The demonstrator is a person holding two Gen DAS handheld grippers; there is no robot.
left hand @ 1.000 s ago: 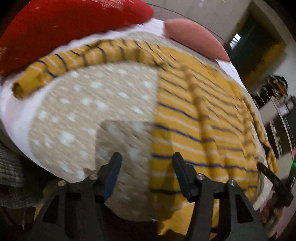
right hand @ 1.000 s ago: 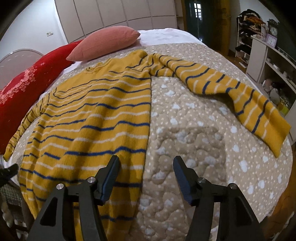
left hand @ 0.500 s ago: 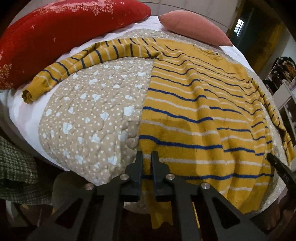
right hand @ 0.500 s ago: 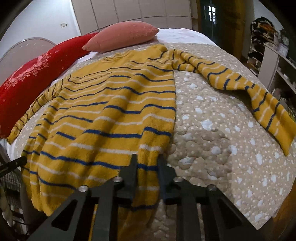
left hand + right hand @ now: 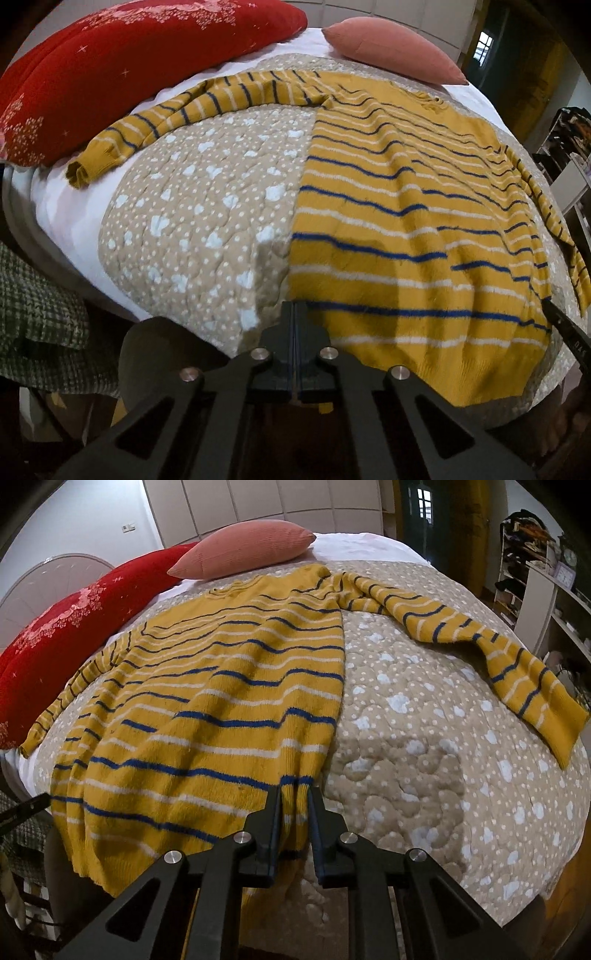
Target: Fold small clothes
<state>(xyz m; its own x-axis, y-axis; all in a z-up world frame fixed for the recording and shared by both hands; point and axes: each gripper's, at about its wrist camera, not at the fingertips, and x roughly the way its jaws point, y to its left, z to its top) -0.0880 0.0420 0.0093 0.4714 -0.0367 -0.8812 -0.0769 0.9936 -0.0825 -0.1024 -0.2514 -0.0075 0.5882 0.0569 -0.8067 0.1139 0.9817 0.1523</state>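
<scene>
A yellow sweater (image 5: 399, 206) with blue and white stripes lies flat on a beige spotted quilt (image 5: 192, 221), sleeves spread to both sides. It also shows in the right wrist view (image 5: 221, 701). My left gripper (image 5: 294, 308) is shut at the sweater's near left hem corner; the pinched cloth is hidden between the fingers. My right gripper (image 5: 295, 794) is shut on the sweater's near right hem corner, with yellow cloth bunched between the fingers. The right gripper's tip (image 5: 565, 325) shows at the right edge of the left wrist view.
A red pillow (image 5: 122, 62) and a pink pillow (image 5: 391, 48) lie at the head of the bed. A green checked cloth (image 5: 37, 317) hangs at the near left. Shelves (image 5: 546, 602) stand right of the bed. The quilt (image 5: 443, 738) drops off at the near edge.
Both grippers went from wide open to shut at the sweater's near hem corners. The hem now bunches in the right gripper.
</scene>
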